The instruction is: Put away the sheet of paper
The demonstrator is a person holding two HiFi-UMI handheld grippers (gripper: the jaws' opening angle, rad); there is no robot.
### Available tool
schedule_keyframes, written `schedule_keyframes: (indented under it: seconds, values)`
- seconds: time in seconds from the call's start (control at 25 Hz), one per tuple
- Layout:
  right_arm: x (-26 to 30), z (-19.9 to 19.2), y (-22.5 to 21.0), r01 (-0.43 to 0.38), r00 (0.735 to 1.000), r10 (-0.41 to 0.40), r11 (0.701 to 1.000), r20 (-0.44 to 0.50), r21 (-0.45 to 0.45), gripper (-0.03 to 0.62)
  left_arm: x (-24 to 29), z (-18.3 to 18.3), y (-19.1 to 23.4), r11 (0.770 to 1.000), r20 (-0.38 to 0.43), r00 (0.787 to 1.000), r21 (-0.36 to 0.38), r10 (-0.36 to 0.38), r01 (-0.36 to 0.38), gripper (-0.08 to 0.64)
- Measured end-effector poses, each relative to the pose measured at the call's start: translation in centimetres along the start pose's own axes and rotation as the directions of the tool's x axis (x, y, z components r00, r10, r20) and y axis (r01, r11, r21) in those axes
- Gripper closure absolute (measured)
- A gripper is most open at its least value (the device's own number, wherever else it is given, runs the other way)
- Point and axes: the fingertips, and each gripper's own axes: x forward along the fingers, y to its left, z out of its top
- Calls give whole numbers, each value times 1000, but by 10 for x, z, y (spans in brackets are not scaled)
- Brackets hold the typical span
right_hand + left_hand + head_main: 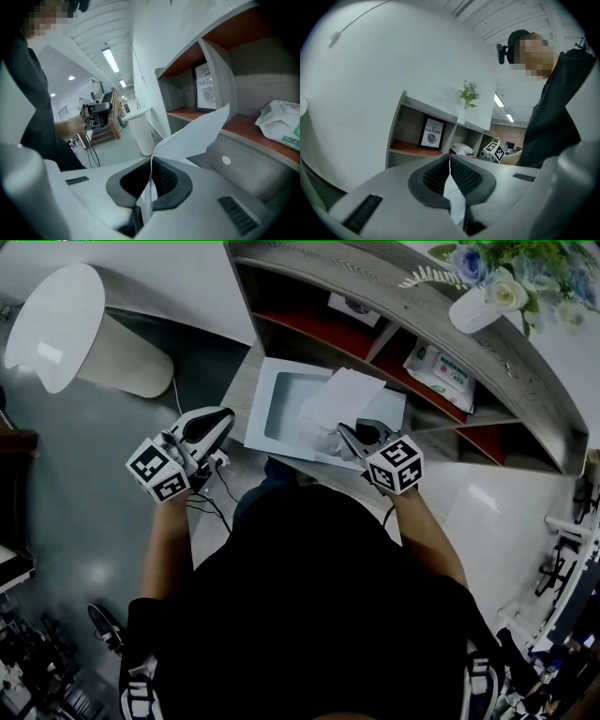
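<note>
The sheet of paper (pixel 342 399) is held creased in the air over the right part of the shallow white tray (pixel 265 401). This tray lies on a small grey table (pixel 242 395) just in front of the shelf unit (pixel 309 329). We think the sheet is lifted like this so it can be carried to its storing place, perhaps the tray or a shelf. The right gripper (pixel 359 435) has its jaws pressed together on the near edge of the sheet, which fans out from them toward the shelves. The left gripper (pixel 217 423), well apart at the left, also has its jaws together, and a small white scrap (pixel 453 199) is pinched between them. It looks like paper, but we cannot tell if it belongs to the sheet.
</note>
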Motion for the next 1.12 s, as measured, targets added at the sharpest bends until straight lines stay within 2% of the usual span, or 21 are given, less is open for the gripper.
schedule_keyframes:
  seconds: [0.44,0.6,0.8,1.12]
  values:
    - [38,-12,-14,-11,999,13,999,-34,45,578,-4,-5,27,1000,-22,1000,-25,12,-12,541]
    - [50,-27,-21,-4,997,6,1000,-71,22,578,-4,-6,34,999,-28,999,-31,16,-17,541]
    - [59,-49,-34,-10,996,18,996,-85,90,578,-1,-6,38,999,-43,999,-30,11,-12,540]
    - [70,-77,-50,-14,996,26,990,-89,138,578,3,-12,41,999,-63,998,-36,5,-7,541]
